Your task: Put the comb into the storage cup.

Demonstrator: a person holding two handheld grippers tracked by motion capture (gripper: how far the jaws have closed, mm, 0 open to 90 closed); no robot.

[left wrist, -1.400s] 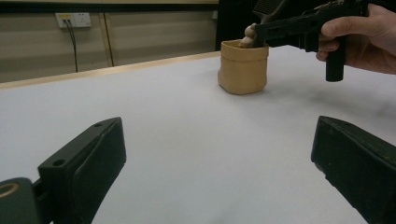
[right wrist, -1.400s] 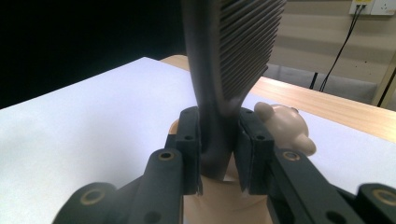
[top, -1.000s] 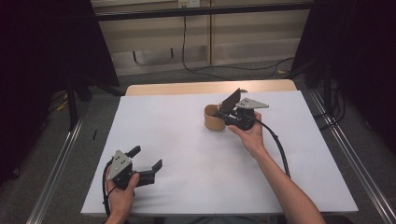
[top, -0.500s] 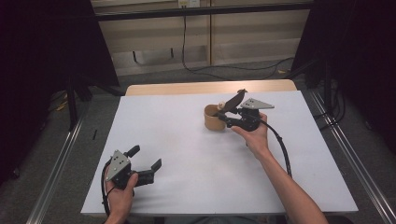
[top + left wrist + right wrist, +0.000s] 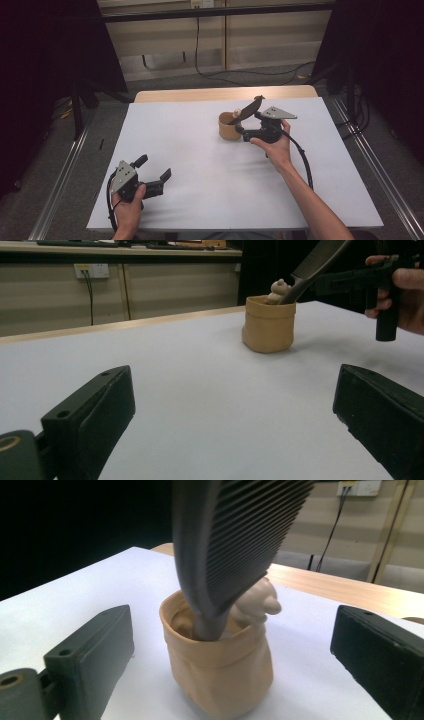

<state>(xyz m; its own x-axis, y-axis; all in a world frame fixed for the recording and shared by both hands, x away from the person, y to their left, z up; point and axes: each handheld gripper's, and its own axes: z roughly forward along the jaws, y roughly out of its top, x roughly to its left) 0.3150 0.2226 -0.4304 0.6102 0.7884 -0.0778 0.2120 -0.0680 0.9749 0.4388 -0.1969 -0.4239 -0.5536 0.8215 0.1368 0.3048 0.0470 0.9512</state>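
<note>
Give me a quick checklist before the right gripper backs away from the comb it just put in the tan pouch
1. Right gripper jaws have just been opening and stand wide, pads off the comb: ok.
2. Comb handle sits inside the pouch, leaning on its rim: ok.
3. Comb will stay put without support: cannot tell, it tilts steeply.
4. Pouch upright on the table: ok.
5. Pale figure in the pouch stays seated beside the comb: ok.
6. Left gripper open, near the front edge, far from the pouch: ok.

One pouch (image 5: 229, 129), one comb (image 5: 248, 108) (dark), one figurine (image 5: 257, 601).
</note>
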